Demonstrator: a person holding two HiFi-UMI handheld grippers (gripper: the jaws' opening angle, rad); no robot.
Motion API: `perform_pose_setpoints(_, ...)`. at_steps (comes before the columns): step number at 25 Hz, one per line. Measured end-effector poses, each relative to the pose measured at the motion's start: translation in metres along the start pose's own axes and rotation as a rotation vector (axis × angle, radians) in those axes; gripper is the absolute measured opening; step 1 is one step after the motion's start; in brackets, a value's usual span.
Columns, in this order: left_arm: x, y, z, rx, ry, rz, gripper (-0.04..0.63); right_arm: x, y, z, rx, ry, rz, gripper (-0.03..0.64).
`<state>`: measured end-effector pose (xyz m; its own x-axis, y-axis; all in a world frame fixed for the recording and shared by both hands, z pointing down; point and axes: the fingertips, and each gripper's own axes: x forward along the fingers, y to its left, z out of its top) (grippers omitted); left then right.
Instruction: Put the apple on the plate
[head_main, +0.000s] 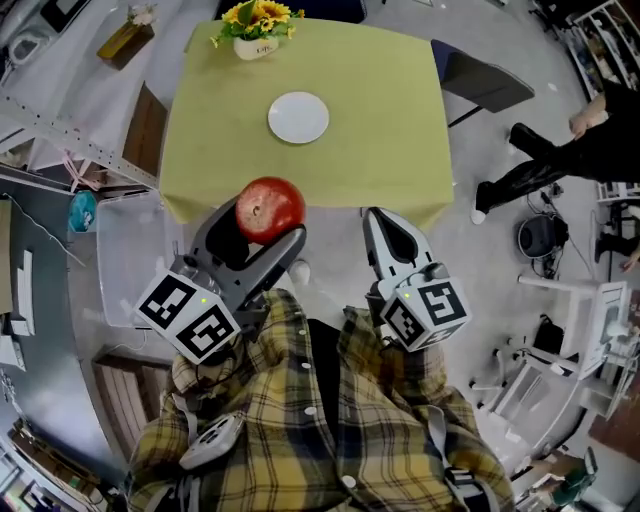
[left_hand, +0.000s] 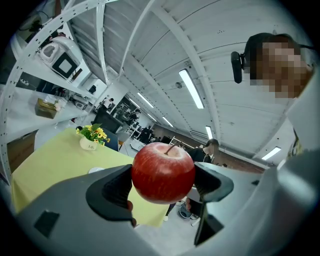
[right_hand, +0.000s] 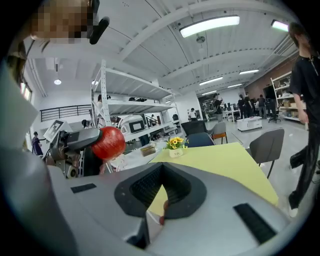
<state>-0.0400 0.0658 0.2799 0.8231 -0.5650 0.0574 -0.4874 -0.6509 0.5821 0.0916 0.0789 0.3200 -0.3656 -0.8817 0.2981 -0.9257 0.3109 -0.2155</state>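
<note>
The left tongs (head_main: 268, 224) are clenched on the apple (head_main: 270, 209). In the left gripper view the two dark pads press its red flanks from either side, and its stem points up. The right tongs (head_main: 381, 222) are squeezed together with nothing in them; the right gripper view shows the tips meeting and only a small notch-shaped gap behind them.

The apple is held in the air, well short of the plate (head_main: 298, 117) on the person's side. From the head view it sits over the front edge of the desk (head_main: 390, 120). The right tongs hang to the right of the apple, also on the near side of the plate and farther from it.

The plate is white, bare, and lies flat on the yellow cloth. Beyond the plate, at the far edge, stands a pot of sunflowers (head_main: 258, 27). A grey chair (head_main: 487, 82) stands off to the plate's right, past the desk corner. Farther right again is a person in black (head_main: 560, 155).
</note>
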Motion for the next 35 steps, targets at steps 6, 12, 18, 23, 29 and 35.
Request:
perform_pose_setpoints(6,0.01,0.003,-0.002,-0.001,0.01,0.017,0.394,0.003,-0.012,-0.005,0.016,0.01,0.008,-0.003)
perform_pose_setpoints(12,0.026,0.014,0.003,-0.003,0.023,0.003,0.394,0.014,-0.024,-0.004,0.027,0.015,-0.015,-0.003)
perform_pose_setpoints(18,0.052,0.039,0.02,-0.015,0.027,-0.021,0.394,0.043,-0.038,0.007,0.021,0.024,-0.041,-0.003)
perform_pose_setpoints(23,0.078,0.069,0.039,-0.026,0.034,-0.028,0.394,0.081,-0.052,0.018,0.02,0.042,-0.052,-0.003)
perform_pose_setpoints(29,0.11,0.108,0.065,-0.018,0.054,-0.03,0.394,0.135,-0.068,0.032,0.015,0.059,-0.052,-0.003)
perform_pose_setpoints(35,0.136,0.144,0.092,-0.029,0.065,-0.034,0.394,0.185,-0.079,0.051,0.012,0.07,-0.051,-0.003)
